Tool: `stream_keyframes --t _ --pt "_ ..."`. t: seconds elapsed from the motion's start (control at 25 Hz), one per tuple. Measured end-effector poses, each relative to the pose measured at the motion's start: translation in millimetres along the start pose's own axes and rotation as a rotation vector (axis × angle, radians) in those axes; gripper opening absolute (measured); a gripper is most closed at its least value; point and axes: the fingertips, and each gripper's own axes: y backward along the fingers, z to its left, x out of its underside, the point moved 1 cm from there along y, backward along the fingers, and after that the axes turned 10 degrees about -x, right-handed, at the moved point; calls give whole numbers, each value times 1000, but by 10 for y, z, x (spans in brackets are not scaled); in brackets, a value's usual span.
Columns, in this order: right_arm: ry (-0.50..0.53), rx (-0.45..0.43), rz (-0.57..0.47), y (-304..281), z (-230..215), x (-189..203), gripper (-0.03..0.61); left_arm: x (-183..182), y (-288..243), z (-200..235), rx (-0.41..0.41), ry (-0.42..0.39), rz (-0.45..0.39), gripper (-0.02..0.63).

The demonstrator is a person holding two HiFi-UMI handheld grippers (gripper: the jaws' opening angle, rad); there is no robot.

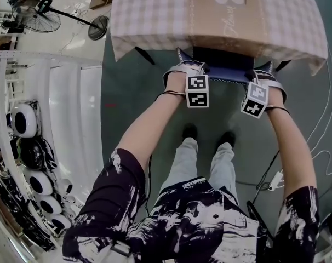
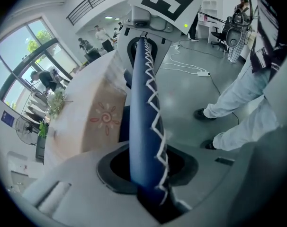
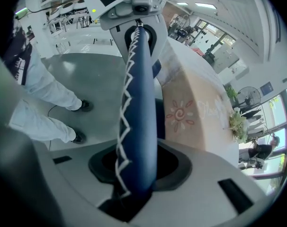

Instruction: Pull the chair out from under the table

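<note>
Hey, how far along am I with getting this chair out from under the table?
Done: the left gripper and the right gripper are both shut on the top edge of the chair's blue backrest. In hand: that two-handed grip. Left: the pull itself; the backrest sits right at the edge of the checked-cloth table, with the seat hidden beneath it.

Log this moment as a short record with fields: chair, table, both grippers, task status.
chair: dark blue, mostly tucked under the table; white zigzag stitching along its backrest
table: covered by a checked tablecloth with a beige flower runner
left gripper: shut on the backrest's top edge
right gripper: shut on the same edge, beside the left
task status: chair not yet pulled clear
</note>
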Motion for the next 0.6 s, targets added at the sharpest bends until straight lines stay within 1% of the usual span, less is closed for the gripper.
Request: stream_keyframes --t 0.6 --pt "8 -19 3 25 1086 -47 120 -75 374 -1011 12 12 7 104"
